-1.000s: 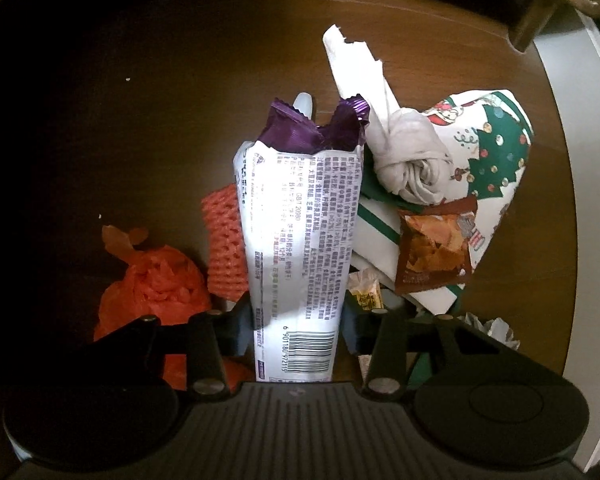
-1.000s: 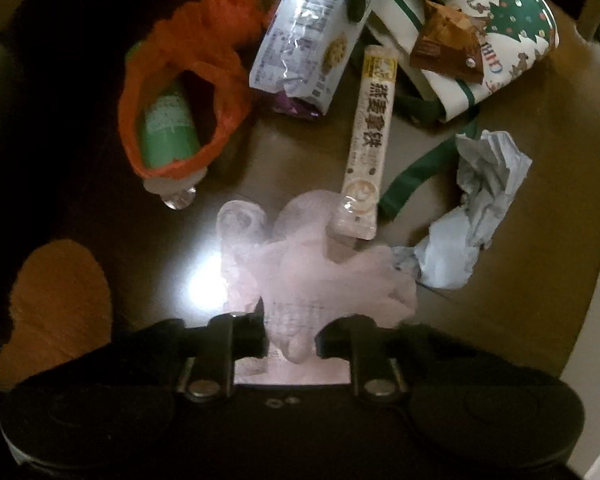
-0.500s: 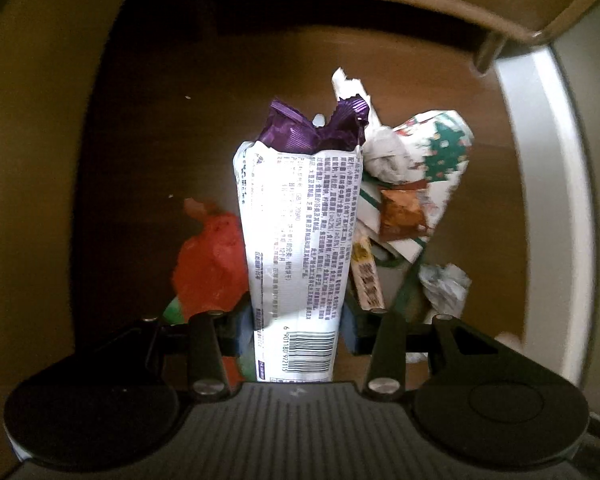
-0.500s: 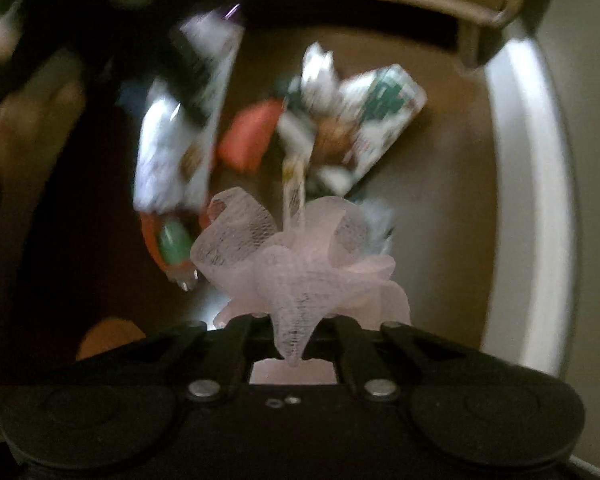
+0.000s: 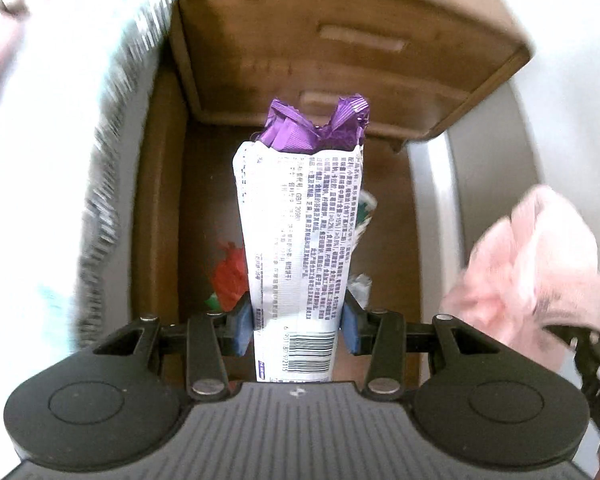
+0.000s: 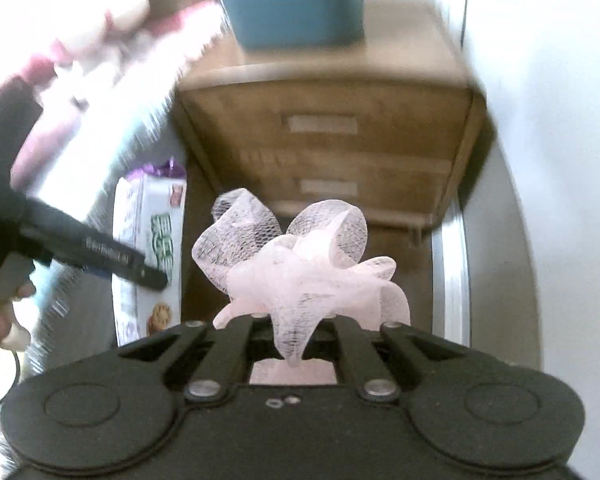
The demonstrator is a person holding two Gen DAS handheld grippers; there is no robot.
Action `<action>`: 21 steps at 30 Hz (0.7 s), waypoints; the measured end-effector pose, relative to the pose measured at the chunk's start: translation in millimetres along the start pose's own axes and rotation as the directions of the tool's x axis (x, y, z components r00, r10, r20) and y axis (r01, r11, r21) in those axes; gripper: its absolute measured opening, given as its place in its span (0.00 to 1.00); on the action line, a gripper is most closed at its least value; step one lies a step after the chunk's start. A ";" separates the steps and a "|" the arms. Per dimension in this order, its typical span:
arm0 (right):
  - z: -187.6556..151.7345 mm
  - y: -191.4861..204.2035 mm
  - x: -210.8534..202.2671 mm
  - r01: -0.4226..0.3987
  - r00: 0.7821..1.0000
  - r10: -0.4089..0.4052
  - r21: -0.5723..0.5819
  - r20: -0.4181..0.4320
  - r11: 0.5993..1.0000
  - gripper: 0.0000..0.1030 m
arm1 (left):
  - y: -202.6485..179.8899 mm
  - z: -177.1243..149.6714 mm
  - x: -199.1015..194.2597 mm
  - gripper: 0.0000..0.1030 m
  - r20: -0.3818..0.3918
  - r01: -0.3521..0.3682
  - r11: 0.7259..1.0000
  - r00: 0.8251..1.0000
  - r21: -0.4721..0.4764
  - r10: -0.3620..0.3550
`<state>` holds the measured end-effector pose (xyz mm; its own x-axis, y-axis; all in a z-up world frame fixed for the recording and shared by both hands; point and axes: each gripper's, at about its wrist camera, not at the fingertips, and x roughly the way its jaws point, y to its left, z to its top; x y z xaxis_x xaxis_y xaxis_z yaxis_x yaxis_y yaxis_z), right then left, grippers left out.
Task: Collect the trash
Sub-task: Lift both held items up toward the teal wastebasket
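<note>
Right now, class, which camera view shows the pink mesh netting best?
The right wrist view: the pink mesh netting sits sharp and centred, pinched in the shut right gripper. The left wrist view shows it only as a blurred pink mass at the right edge.

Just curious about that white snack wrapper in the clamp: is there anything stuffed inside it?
Yes. Crumpled purple foil sticks out of the open top of the white wrapper clamped in the left gripper. Anything deeper inside is hidden by the wrapper.
</note>
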<state>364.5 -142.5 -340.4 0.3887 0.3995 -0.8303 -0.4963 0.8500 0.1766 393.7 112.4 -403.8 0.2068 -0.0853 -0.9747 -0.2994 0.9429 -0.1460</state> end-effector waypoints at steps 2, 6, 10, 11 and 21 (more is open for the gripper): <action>27.2 11.3 -27.4 -0.003 0.999 0.003 -0.020 0.037 1.000 0.02 | 0.5 8.2 -41.1 0.41 0.030 0.016 1.000 0.999 0.011 -0.017; 78.9 31.5 -77.0 0.002 0.995 0.002 -0.038 0.102 0.999 0.02 | -2.0 27.1 -111.6 0.41 0.086 0.060 0.998 0.994 0.034 -0.062; 126.6 47.4 -124.3 -0.001 0.985 0.007 -0.036 0.171 0.999 0.02 | -6.1 47.1 -173.6 0.42 0.159 0.058 0.995 0.985 0.087 -0.071; 136.8 50.3 -135.2 -0.003 0.982 0.009 -0.031 0.191 1.000 0.02 | -6.3 51.4 -186.1 0.42 0.178 0.057 0.994 0.981 0.097 -0.074; 234.0 58.4 -201.0 0.012 0.941 0.011 -0.068 0.338 0.998 0.02 | -15.4 114.9 -285.7 0.42 0.360 0.005 0.991 0.932 0.134 -0.054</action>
<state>439.1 -92.8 -39.5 0.6227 0.5018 -0.6004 -0.5434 0.8294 0.1297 446.2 159.2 -103.6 0.5438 -0.0142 -0.8391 -0.1706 0.9771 -0.1271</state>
